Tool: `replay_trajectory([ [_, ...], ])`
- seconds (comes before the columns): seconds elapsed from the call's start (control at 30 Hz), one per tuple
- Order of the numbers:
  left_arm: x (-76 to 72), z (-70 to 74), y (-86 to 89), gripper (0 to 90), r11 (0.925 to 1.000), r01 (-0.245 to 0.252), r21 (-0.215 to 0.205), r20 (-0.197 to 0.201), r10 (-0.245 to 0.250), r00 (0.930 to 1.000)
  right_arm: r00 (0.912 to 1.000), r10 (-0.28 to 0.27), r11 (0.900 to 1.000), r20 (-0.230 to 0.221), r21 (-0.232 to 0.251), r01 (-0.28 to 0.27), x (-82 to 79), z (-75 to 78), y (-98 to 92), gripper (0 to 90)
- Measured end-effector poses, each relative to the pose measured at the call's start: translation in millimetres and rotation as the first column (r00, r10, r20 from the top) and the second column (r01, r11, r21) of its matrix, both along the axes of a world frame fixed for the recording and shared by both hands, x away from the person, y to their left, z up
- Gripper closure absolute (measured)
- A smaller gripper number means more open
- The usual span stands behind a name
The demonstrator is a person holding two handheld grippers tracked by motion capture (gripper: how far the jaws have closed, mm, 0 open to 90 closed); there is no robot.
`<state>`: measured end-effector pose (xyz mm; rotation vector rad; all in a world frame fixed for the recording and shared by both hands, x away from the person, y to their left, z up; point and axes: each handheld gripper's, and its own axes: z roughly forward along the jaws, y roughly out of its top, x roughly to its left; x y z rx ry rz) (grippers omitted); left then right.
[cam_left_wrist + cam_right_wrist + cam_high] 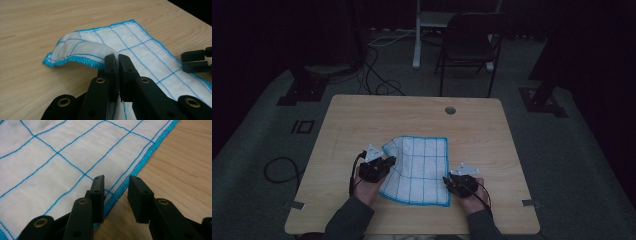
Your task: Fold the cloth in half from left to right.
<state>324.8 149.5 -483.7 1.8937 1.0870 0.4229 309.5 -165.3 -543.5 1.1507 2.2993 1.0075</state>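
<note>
Pinching lifted edge of white blue-grid cloth (130, 42): left claw (116, 60); right claw (116, 185) parted astride hem.

The pinched hem of the cloth (82, 50) is disappearing between the left gripper (116, 58) pads. At six o'clock in the high view, the person's sleeves (349, 222) are running off the edge.

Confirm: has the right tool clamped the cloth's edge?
No, the right tool stands open astride the blue hem of the cloth, with a clear gap between its jaws.
</note>
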Motion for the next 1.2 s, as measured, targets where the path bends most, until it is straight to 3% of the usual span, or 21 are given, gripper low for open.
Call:
replay_trajectory([
  [0.7, 3.9, 15.7, -39.1, 86.8, 0.9953, 0.096, 0.004, 0.019, -0.096, 0.9952, 1.0, -0.001, 1.0, -0.008, 0.007, 0.002, 0.8, 0.0, -0.5, 66.9],
  [0.93, 7.7, 14.2, -52.9, 86.8, 0.992, 0.126, 0.012, 0.014, -0.126, 0.9919, 1.0, -0.001, 1.0, 0.008, 0.003, 0.001, 0.0, 0.9, -0.6, 66.7],
  [1.2, 10.6, 11.0, -66.7, 86.8, 0.9866, 0.16, 0.032, 0.004, -0.16, 0.9871, 0.9992, -0.035, 0.999, 0.019, 0.033, 0.035, -0.4, 5.6, -10.2, 66.7],
])
